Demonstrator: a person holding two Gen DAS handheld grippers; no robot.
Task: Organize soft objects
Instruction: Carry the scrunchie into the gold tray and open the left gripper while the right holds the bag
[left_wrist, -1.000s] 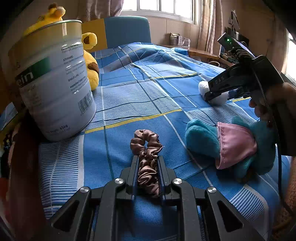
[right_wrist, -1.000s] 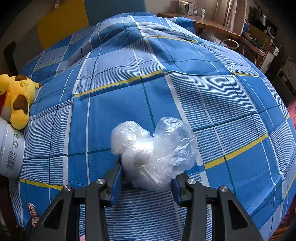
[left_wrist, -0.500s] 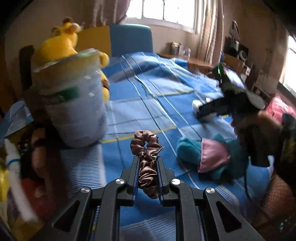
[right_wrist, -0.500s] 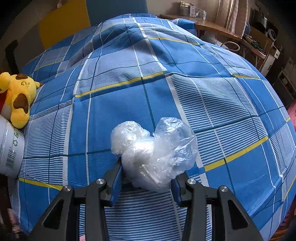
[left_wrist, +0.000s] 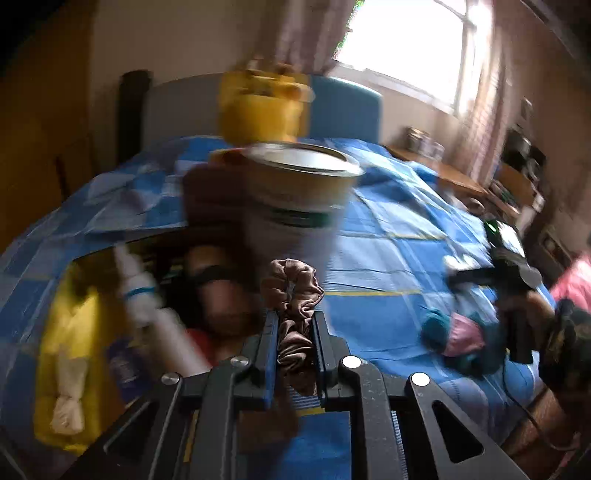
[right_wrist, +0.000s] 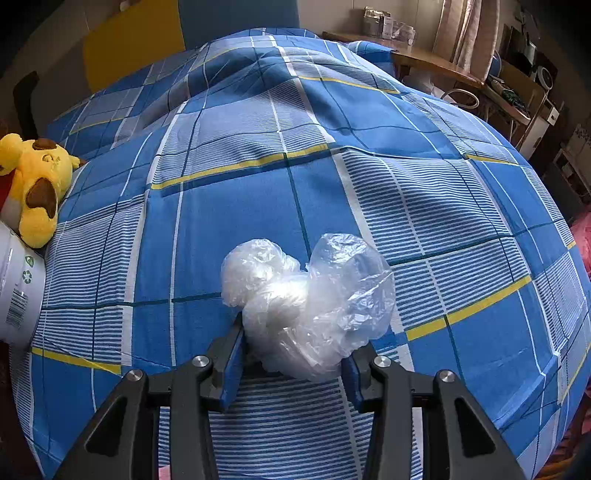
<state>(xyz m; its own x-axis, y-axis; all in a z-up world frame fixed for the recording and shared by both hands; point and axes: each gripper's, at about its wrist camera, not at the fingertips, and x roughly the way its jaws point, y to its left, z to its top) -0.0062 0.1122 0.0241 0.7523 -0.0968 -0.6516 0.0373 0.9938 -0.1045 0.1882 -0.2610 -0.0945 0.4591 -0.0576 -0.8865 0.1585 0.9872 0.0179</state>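
Above the blue checked bedspread (left_wrist: 384, 266) the left gripper (left_wrist: 294, 354), clamped tight on the brown scrunchie (left_wrist: 293, 295), had risen toward the open tin (left_wrist: 299, 199), likely its destination, while the right gripper (right_wrist: 291, 363) kept the crumpled plastic bag (right_wrist: 306, 295) squeezed.

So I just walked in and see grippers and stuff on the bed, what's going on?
A person is tidying soft things with two handheld grippers. The left gripper is shut on a brown scrunchie, near an open tin. The right gripper clamps a crumpled plastic bag on the blue bedspread.
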